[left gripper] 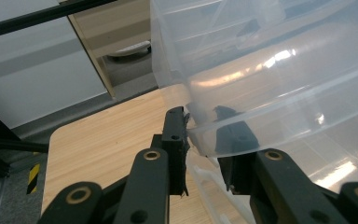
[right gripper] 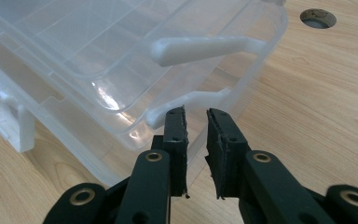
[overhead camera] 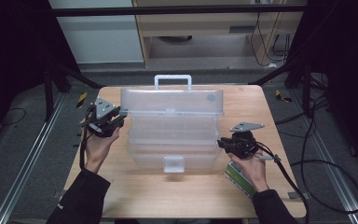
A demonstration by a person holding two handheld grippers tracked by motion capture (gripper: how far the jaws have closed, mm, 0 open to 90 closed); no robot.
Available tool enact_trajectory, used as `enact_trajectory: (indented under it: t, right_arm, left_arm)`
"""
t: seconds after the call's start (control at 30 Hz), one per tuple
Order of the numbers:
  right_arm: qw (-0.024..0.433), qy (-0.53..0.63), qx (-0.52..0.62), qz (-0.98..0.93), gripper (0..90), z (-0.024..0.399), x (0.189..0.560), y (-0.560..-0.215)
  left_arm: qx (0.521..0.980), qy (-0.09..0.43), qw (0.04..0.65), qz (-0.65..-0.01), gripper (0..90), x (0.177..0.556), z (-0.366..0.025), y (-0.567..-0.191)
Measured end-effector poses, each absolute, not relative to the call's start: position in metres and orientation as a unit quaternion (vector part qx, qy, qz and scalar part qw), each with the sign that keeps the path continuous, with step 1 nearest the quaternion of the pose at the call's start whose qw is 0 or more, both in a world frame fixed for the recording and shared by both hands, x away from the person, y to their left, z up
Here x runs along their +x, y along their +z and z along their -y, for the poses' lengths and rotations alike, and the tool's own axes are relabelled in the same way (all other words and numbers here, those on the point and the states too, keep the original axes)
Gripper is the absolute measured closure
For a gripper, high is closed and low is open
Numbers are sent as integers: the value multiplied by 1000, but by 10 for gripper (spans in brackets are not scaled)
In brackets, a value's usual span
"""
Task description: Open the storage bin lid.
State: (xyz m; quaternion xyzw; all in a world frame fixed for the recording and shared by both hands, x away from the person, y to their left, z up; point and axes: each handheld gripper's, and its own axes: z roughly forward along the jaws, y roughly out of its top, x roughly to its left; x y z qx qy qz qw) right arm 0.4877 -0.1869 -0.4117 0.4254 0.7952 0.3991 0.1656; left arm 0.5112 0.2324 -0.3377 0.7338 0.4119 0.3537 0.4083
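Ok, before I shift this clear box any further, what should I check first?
1. Left gripper jaws straddle the left rim of the clear box: ok.
2. Left jaws actually pressing on that rim: cannot tell.
3. Right gripper holding the box: not ok. Its jaws stand narrowly apart with nothing between them, just beside the lower tray's corner.
4. Box resting fully on the table: ok.

Light wooden table (overhead camera: 135, 196), round hole (right gripper: 318, 18) near its far right corner. Green-and-white box (overhead camera: 239, 179) at right front edge. Black-yellow tape marks (overhead camera: 82, 99) on grey floor. Pale cabinet (overhead camera: 98, 35) and wooden shelf unit (overhead camera: 205, 23) behind.
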Motion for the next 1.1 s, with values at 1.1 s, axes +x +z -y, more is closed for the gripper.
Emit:
enact_trajectory:
  t: [1.1]
  right_arm:
    - [170, 390, 423, -800, 784, 185, 487, -410]
  left_arm:
    - [721, 367, 407, -424, 757, 539, -226, -317]
